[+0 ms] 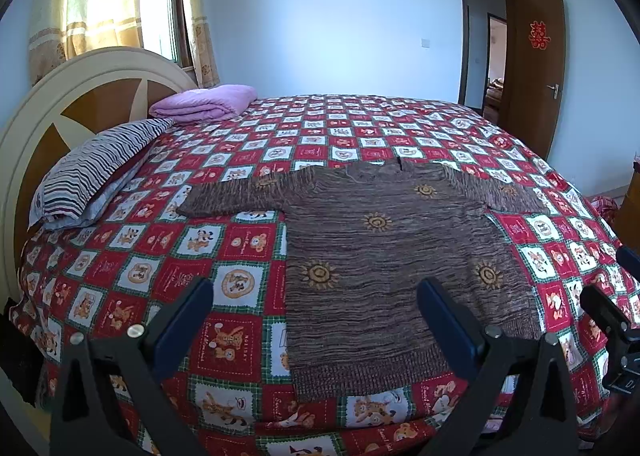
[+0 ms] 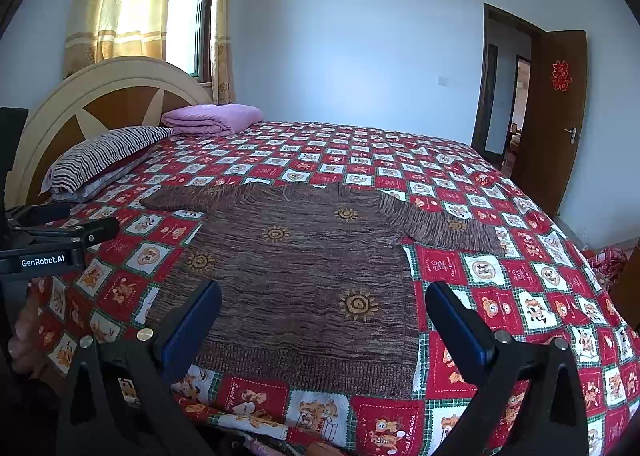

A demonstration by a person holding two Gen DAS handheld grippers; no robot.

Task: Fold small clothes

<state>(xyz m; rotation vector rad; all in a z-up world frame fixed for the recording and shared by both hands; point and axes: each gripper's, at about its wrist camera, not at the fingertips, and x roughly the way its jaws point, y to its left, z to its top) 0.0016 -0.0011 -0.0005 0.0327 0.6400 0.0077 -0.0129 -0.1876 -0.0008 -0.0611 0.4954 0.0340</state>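
Your sweater [image 1: 384, 256] lies flat with sleeves spread, ready to fold, so your left gripper [image 1: 316, 320] and right gripper [image 2: 324, 324] hover above its hem, jaws wide and empty.

Left gripper [image 1: 316, 308] and right gripper [image 2: 324, 312], black frames, dark blue flat pads [image 2: 192, 326], shiny round screws [image 2: 145, 334], white "GenRobot.AI" label [image 2: 43, 260]
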